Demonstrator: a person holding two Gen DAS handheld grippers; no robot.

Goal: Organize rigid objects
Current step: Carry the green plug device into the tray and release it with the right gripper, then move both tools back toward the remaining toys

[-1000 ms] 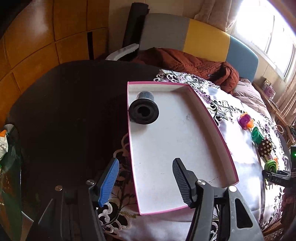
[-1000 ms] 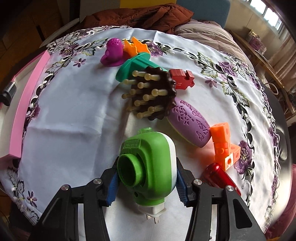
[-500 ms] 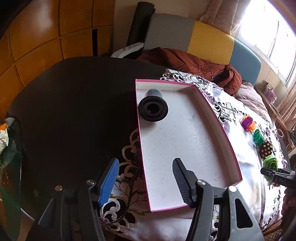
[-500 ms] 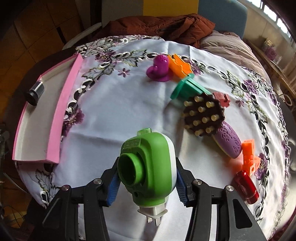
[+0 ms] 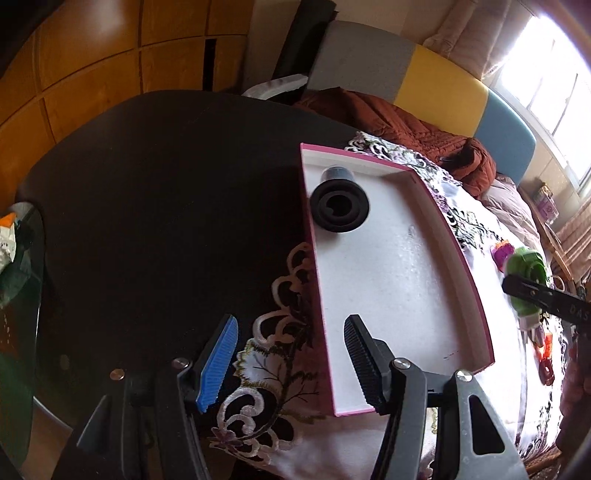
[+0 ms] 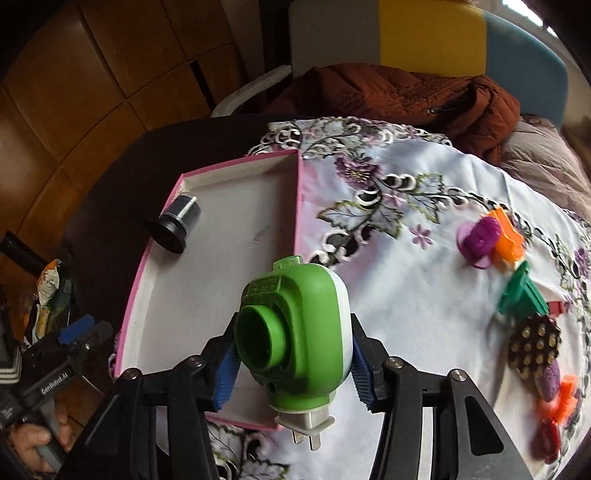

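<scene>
Plug (image 6: 295,332) clamped in right gripper (image 6: 291,363), above tray (image 6: 207,295) edge.
Left gripper (image 5: 288,363) fingers apart, holding nothing (black cylinder (image 5: 340,201) lies in tray).

Glossy plastic plug-in device (image 6: 295,332), metal prongs; embroidered tablecloth (image 6: 406,288) looks satiny.

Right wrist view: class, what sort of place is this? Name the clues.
Probably a home living or dining room: a white embroidered floral tablecloth, a rust-brown padded jacket lying on a grey, yellow and blue upholstered seat, and wooden wall panels.
</scene>
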